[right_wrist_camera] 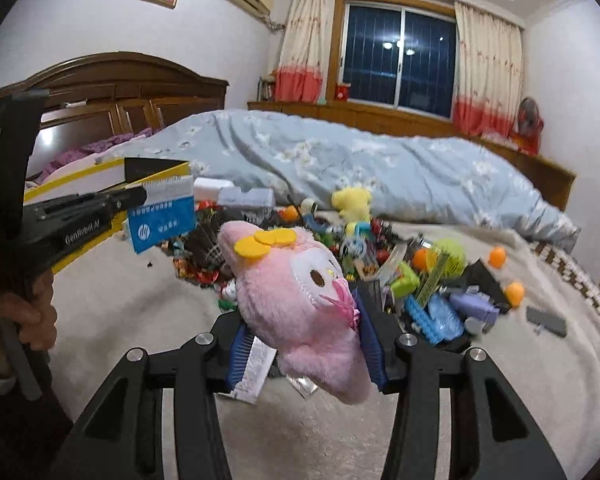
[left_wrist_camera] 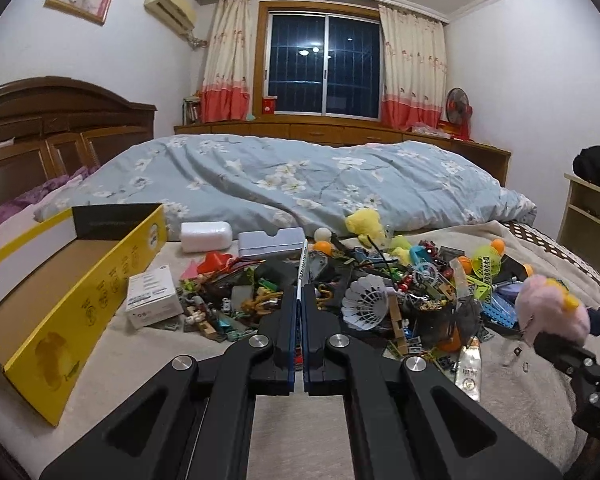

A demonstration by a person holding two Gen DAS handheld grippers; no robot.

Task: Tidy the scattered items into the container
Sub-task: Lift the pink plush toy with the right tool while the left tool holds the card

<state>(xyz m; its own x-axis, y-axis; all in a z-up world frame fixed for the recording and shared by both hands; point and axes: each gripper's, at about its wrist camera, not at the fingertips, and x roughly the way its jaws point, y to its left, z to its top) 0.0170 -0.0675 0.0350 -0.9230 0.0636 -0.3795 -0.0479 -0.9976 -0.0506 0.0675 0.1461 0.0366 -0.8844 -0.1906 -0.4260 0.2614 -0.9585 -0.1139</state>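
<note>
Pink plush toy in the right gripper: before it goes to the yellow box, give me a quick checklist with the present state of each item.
1. Right gripper clamped on the pink plush toy: ok, fingers press both its sides.
2. Toy clear of the toy pile: ok, lifted above it.
3. Yellow box open, with room: ok, its cardboard floor is bare.
4. Left gripper secure on the blue and white card: ok, shut on its edge.
5. Path to the box free: not ok, the left gripper and card sit between.
6. Stray foil packet beside the right gripper's left finger: cannot tell whether caught.
</note>
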